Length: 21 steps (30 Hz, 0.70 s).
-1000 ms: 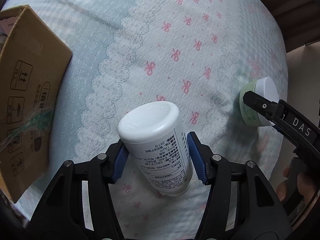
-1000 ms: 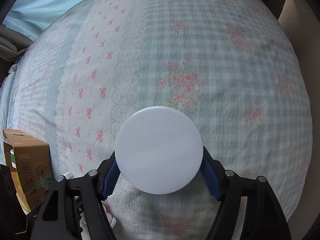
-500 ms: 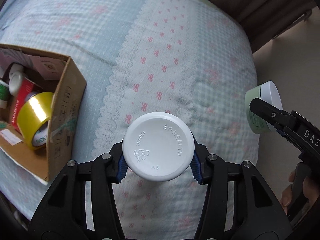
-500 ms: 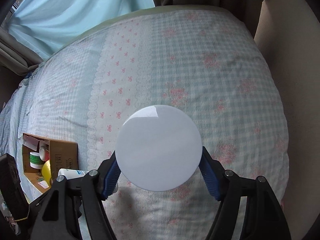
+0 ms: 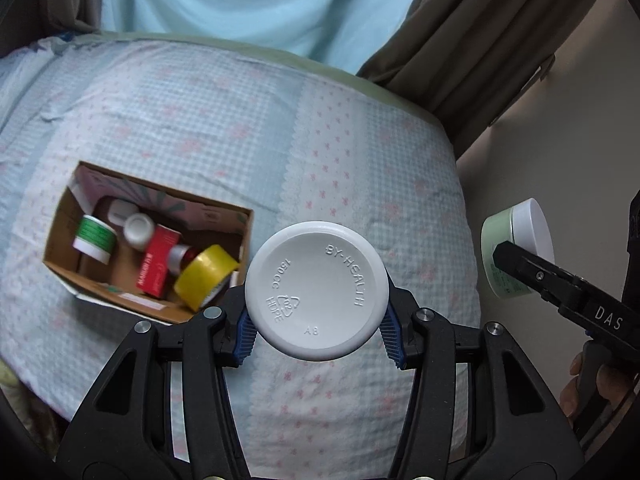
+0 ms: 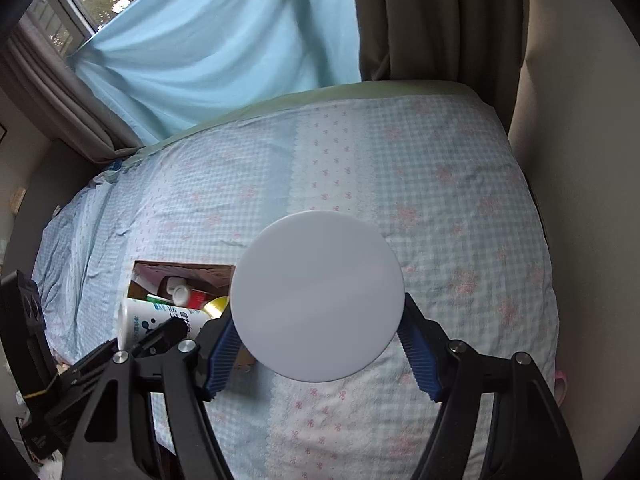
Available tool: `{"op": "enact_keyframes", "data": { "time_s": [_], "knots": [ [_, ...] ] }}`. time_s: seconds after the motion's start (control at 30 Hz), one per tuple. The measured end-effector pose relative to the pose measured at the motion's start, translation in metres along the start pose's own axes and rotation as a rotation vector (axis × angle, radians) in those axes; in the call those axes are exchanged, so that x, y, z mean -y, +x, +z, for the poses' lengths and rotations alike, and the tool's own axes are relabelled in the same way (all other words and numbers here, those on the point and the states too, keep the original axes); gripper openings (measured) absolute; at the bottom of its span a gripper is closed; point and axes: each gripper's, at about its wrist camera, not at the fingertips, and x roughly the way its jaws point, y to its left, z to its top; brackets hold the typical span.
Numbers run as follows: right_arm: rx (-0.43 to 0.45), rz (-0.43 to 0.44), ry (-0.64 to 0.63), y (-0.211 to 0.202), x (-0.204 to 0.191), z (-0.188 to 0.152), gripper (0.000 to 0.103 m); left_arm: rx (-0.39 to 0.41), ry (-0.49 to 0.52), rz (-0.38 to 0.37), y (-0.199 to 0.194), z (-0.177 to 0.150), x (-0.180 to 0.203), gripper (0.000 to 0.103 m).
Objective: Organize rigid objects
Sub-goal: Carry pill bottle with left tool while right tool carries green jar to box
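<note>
Both grippers have lifted well clear of the bed point(image 5: 360, 152) since a second ago, and the box point(image 5: 248, 248) has come into view. The left gripper point(image 5: 317, 322) is clamped on the bottle point(image 5: 316, 290), held above the bed just right of the box. The right gripper point(image 6: 320, 340) is clamped on the jar point(image 6: 318, 296), over the bed's right side. The box already holds tape point(image 5: 206, 276) and other items; bottle and jar likely remain to go in.

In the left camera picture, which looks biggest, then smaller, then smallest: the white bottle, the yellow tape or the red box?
1. White bottle, biggest by far, though it sits right at the camera in the left gripper, so that exaggerates it.
2. Yellow tape and red box look about alike; I won't rank them.
</note>
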Motion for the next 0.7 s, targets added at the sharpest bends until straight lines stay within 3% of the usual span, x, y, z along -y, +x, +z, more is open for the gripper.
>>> {"op": "enact_keyframes", "data": {
  "time_s": [0.33,0.47,0.7],
  "knots": [
    [0.006,0.051,-0.098,-0.006,-0.113,-0.031,0.068,0.044,0.012,0.051,-0.063,0.012,-0.113,0.047],
    [-0.002,0.060,-0.090,0.011,-0.160,-0.041,0.068,0.011,0.033,0.041,-0.064,0.020,-0.161,0.047],
    [-0.026,0.075,0.040,0.052,-0.226,-0.051,0.068,-0.064,0.118,0.014,-0.043,0.037,-0.221,0.047]
  ]
}}
